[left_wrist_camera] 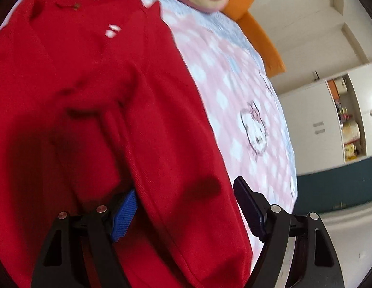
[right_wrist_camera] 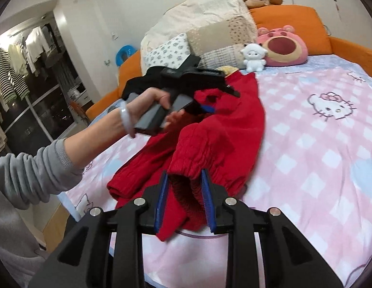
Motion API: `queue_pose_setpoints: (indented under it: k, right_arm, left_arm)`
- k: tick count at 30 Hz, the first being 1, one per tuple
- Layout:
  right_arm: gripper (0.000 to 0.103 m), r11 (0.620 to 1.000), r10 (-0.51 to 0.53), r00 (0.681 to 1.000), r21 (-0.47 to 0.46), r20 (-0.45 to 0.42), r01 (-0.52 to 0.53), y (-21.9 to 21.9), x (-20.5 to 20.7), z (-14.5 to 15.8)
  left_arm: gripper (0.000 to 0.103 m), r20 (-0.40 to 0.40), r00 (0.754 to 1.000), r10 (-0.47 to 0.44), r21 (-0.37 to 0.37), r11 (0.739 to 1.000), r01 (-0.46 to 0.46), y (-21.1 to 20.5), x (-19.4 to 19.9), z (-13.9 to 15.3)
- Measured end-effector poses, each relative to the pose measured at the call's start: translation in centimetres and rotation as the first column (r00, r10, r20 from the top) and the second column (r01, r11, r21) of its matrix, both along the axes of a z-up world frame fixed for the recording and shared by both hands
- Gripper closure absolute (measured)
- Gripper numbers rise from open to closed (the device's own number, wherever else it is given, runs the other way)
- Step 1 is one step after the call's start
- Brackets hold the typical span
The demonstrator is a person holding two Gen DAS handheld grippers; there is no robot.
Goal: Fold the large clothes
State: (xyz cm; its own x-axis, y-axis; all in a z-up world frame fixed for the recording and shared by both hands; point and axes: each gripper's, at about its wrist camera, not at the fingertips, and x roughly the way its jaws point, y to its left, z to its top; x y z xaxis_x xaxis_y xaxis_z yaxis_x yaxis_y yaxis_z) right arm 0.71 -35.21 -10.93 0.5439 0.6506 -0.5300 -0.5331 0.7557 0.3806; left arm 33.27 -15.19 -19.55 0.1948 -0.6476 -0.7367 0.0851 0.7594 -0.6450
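Right tool (right_wrist_camera: 184, 192) is gripping the red garment's (right_wrist_camera: 209, 139) ribbed cuff over the bed (right_wrist_camera: 305, 156); left tool (left_wrist_camera: 186, 208) is spread wide, straddling its sleeve.

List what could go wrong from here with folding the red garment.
1. The right gripper pinches only the gathered hem of the red garment, so the hem could slip out when pulled.
2. The left gripper straddles the fabric with its fingers wide apart, not yet gripping; closing now may catch just one layer.
3. Lifted cloth could knock the white plush toy.

Red garment (right_wrist_camera: 209, 132), pink checked bedsheet (right_wrist_camera: 317, 168)
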Motion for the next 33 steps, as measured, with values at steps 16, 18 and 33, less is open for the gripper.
queue_pose_setpoints:
  k: [16,18,33]
  right_arm:
    - [0.078,0.998,0.053,0.998,0.040,-0.020,-0.052,1.2,-0.4,-1.1]
    - [0.078,0.997,0.067,0.998,0.030,-0.009,-0.067,1.9,-0.5,-0.7]
    - [0.087,0.953,0.287,0.956,-0.085,-0.063,-0.292,11.4,-1.6,-2.7]
  left_arm:
    - [0.095,0.087,0.996,0.002,0.070,0.998,-0.008,1.1,1.3,2.9]
    - [0.095,0.118,0.993,0.015,0.057,0.998,-0.022,2.3,0.6,4.2]
    - [0.094,0.128,0.987,0.099,0.111,0.987,-0.114,11.3,-2.0,2.3]
